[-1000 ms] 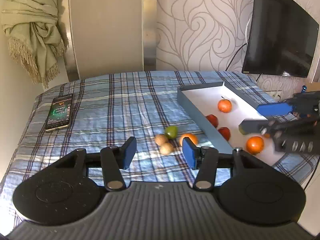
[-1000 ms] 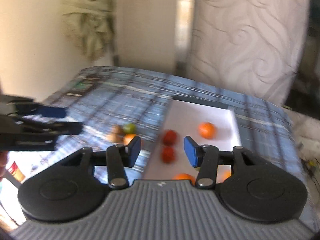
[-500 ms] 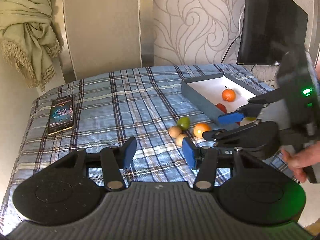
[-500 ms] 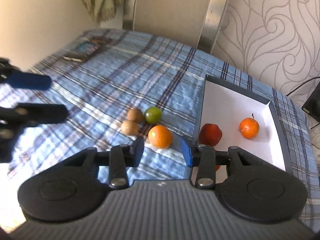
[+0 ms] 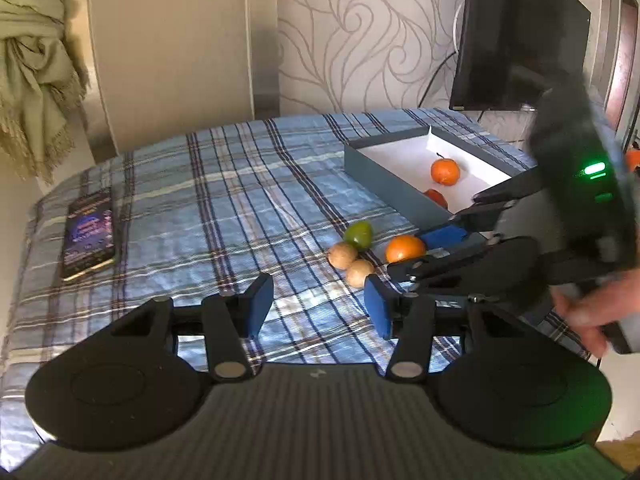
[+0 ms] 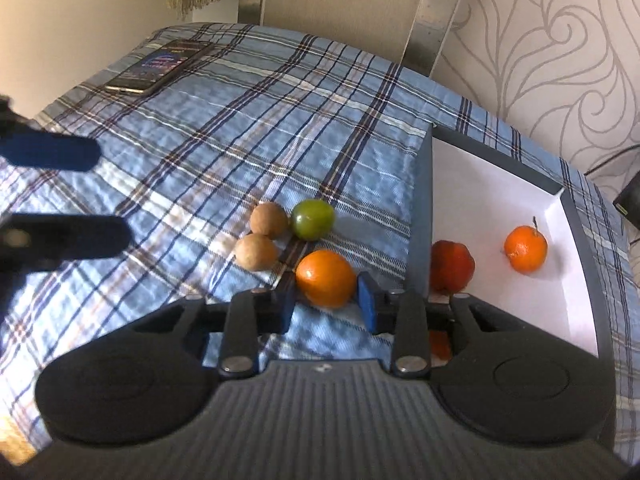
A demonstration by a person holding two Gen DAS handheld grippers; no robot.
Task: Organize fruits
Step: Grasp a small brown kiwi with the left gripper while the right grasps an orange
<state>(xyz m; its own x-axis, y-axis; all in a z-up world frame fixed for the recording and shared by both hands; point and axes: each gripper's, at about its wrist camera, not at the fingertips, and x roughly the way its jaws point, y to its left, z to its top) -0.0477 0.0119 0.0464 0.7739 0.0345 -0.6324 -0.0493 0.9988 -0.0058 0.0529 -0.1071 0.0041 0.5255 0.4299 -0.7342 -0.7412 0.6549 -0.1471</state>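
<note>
Right gripper [image 6: 326, 304] is angled downward, jaws just closing around an orange [image 6: 326, 278], pads at its sides; left gripper [image 5: 318, 306] is held half-open, empty.

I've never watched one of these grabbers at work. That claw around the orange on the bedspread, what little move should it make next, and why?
Probably finish the squeeze, then lift. The right gripper has just been closing, with the orange between its blue pads, apparently touching or nearly so. The orange sits on the plaid cloth beside the box, where other fruit already lies, so a firm hold comes first.
</note>
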